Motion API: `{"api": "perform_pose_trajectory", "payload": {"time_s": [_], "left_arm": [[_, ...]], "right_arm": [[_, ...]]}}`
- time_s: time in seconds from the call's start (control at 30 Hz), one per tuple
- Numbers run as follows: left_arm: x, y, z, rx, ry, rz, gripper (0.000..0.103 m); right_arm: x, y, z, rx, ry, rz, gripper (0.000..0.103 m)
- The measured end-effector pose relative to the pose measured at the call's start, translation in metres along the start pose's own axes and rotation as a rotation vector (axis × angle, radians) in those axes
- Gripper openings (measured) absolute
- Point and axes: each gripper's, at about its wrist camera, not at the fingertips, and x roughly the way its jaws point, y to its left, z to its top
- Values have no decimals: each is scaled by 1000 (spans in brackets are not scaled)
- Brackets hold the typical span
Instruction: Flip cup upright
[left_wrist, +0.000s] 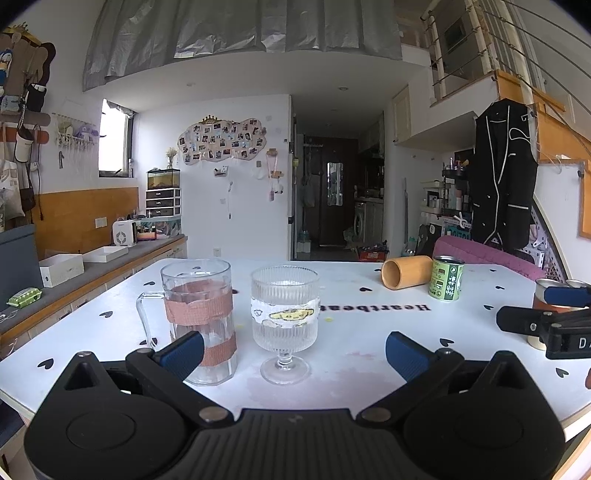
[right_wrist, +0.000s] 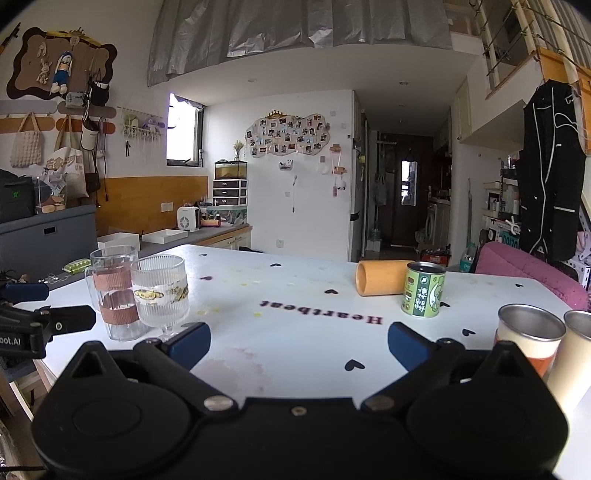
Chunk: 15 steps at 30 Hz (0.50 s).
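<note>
A bamboo cup (left_wrist: 405, 272) lies on its side at the far right of the white table (left_wrist: 351, 332), its mouth to the left; it also shows in the right wrist view (right_wrist: 382, 278). My left gripper (left_wrist: 293, 352) is open and empty near the front edge, with a stemmed ribbed glass (left_wrist: 285, 317) between its fingers and farther out. My right gripper (right_wrist: 298, 347) is open and empty over the table's front, well short of the bamboo cup. The right gripper shows at the right edge of the left wrist view (left_wrist: 546, 325).
A glass mug with brown tape (left_wrist: 199, 314) stands left of the stemmed glass. A green can (right_wrist: 423, 290) stands beside the bamboo cup. Two metal cups (right_wrist: 532, 339) stand at the right front. A pink chair (right_wrist: 528, 269) is behind the table.
</note>
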Motion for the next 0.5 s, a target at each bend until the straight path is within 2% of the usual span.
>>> {"api": "perform_pose_trajectory", "payload": {"time_s": [0.5], "left_arm": [[0,-1,1,11,0,11,103]], "right_arm": [[-2,2,0,-2,0,-2,103]]}}
